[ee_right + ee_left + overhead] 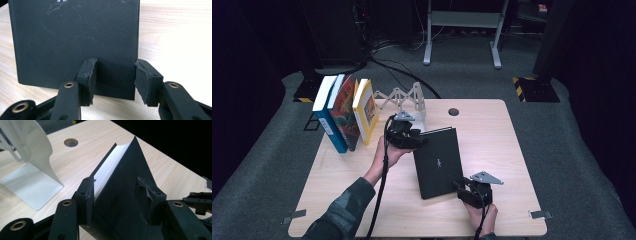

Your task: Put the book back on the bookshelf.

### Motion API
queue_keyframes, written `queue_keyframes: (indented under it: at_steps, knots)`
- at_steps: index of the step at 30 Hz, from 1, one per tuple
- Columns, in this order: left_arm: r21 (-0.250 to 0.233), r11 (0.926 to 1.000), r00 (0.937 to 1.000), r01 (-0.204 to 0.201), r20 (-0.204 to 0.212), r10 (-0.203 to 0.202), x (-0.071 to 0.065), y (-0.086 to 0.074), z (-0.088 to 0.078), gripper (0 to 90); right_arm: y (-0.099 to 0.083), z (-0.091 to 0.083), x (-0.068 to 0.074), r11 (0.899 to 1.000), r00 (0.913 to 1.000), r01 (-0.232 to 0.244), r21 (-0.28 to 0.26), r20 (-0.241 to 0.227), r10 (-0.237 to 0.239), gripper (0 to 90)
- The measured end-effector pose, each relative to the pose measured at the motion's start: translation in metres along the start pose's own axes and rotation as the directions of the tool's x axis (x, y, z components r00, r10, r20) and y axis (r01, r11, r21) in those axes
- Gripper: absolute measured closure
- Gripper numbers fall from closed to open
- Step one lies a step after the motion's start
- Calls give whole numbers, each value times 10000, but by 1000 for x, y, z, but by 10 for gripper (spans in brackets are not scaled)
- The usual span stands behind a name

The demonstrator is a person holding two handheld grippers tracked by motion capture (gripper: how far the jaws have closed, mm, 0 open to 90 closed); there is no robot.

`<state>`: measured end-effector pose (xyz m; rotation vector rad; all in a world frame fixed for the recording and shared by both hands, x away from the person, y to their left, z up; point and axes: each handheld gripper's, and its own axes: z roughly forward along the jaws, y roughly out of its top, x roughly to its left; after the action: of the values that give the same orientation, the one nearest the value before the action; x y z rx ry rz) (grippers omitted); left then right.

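A black hardcover book point(437, 160) lies slanted on the wooden table point(507, 150), its far left corner raised off the top. My left gripper point(418, 139) is shut on that raised corner. In the left gripper view one pad point(90, 195) sits against the page side and the other pad point(146, 197) on the cover point(125, 170). My right gripper point(460, 186) is at the book's near right corner. In the right gripper view its jaws stand apart: one pad point(87, 75) lies over the cover point(75, 32), the other point(146, 80) just off the book's right edge.
Three books stand leaning at the table's far left: blue point(324, 117), red point(346, 112) and yellow point(366, 107). A white metal bookend point(418, 102) point(35, 157) stands right of them, close behind my left gripper. A round hole point(454, 111) is in the tabletop's far edge.
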<state>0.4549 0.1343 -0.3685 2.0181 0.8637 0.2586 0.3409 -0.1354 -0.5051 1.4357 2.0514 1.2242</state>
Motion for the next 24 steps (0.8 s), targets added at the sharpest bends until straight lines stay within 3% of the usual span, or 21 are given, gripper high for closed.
queue_keyframes:
  at_steps: [10, 12, 18, 19, 20, 24]
  knots:
    - [-499, 9983, 9994, -295, -188, 286, -14, 3, -13, 523, 3, 9, -1, 9999, 10000, -13, -143, 84, 14, 531]
    - [-526, 9976, 9984, -442, -390, 421, -15, 2, -14, 536, 3, 11, -2, 9999, 10000, -29, -168, 74, 30, 531]
    - [-891, 9957, 9988, -253, -441, 214, -19, -5, -21, 567, 4, 14, -5, 9996, 9999, -33, -268, 94, 36, 524]
    - [-917, 9950, 9979, -396, -546, 346, -20, -5, -22, 573, 4, 15, -5, 9995, 9999, -36, -321, 140, 40, 523]
    - [-1024, 9944, 9986, -254, -484, 205, -21, -6, -22, 580, 5, 16, -6, 9995, 10000, 38, -316, 92, -36, 522]
    - [-1228, 9918, 9980, -352, -570, 284, -24, -6, -24, 611, 5, 19, -7, 9994, 9998, 20, -352, 197, -13, 521]
